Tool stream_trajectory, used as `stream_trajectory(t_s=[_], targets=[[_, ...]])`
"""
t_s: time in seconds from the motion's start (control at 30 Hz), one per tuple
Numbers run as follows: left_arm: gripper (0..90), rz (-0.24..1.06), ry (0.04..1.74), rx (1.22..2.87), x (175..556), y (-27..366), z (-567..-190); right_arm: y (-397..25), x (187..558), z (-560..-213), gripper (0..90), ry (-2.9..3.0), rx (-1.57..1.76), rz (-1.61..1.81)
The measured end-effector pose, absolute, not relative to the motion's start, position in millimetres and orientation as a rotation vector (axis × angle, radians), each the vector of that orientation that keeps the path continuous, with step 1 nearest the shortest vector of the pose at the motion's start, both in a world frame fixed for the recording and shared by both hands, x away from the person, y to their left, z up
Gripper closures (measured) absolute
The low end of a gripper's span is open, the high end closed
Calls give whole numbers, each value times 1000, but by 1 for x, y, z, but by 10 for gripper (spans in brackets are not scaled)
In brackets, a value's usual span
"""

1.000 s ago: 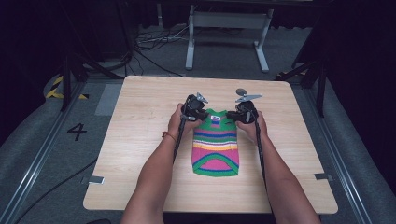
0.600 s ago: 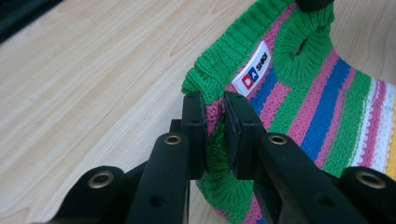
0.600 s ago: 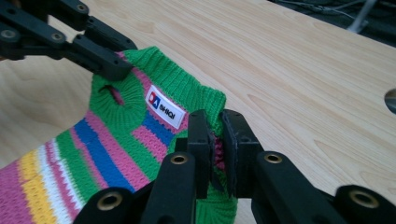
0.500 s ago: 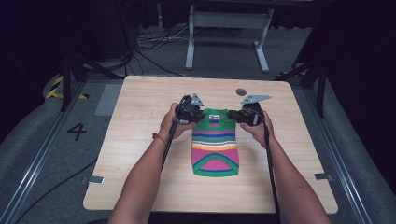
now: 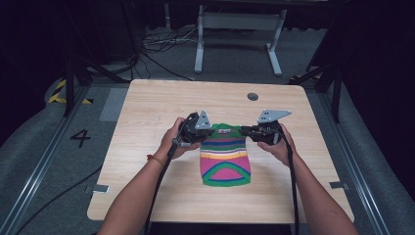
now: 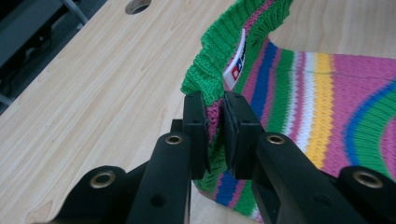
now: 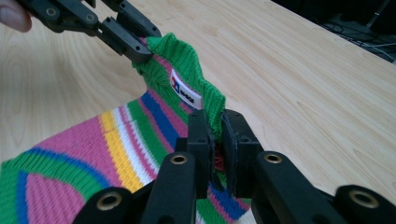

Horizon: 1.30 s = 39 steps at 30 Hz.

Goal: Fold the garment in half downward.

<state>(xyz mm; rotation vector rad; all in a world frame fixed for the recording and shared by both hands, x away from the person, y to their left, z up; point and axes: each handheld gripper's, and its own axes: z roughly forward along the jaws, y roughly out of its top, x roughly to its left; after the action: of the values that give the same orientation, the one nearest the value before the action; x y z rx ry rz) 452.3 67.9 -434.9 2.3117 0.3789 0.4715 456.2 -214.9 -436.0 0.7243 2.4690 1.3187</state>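
A pale wooden worktop [image 5: 147, 161] carries a small striped knitted sweater [image 5: 225, 159], lying near the middle and slightly toward the near edge. The sweater's lower part rests flat on the worktop, showing pink, green, blue, yellow and white bands; its green ribbed collar [image 6: 212, 65] points toward the far edge and is lifted off the surface. A round hole [image 5: 252, 96] lies in the worktop near the far edge, well apart from the sweater. The left gripper [image 5: 209, 132], held in the left hand [image 5: 173, 142], is closed on the left end of the collar; the left gripper view shows its 2 black jaws pressed against the knit from both sides. The right gripper [image 5: 244, 130], held in the right hand [image 5: 279, 147], is clamped on the right end of the collar in the same manner. A small white label [image 7: 186, 94] sits inside the collar, between the 2 grippers.
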Motion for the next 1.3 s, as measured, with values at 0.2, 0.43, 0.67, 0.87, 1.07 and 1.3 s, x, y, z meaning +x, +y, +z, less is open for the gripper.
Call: stream_trajectory(t_s=[0.2, 0.43, 0.67, 0.87, 1.07, 1.3], targets=[[801, 501, 287, 2327, 421, 65, -432, -222, 437, -434, 828, 2498, 651, 1330], [795, 501, 241, 2363, 401, 68, -441, -225, 411, -439, 827, 2564, 562, 1292], [787, 463, 172, 2399, 375, 68, -452, -225, 388, -445, 833, 2626, 487, 1246], [789, 423, 117, 2447, 357, 66, -455, -226, 373, -446, 830, 2653, 454, 1224], [782, 358, 96, 2462, 343, 67, -462, -228, 358, -454, 825, 2675, 435, 1196], [799, 325, 109, 2462, 335, 77, -461, -231, 340, -469, 676, 2706, 467, 1138]])
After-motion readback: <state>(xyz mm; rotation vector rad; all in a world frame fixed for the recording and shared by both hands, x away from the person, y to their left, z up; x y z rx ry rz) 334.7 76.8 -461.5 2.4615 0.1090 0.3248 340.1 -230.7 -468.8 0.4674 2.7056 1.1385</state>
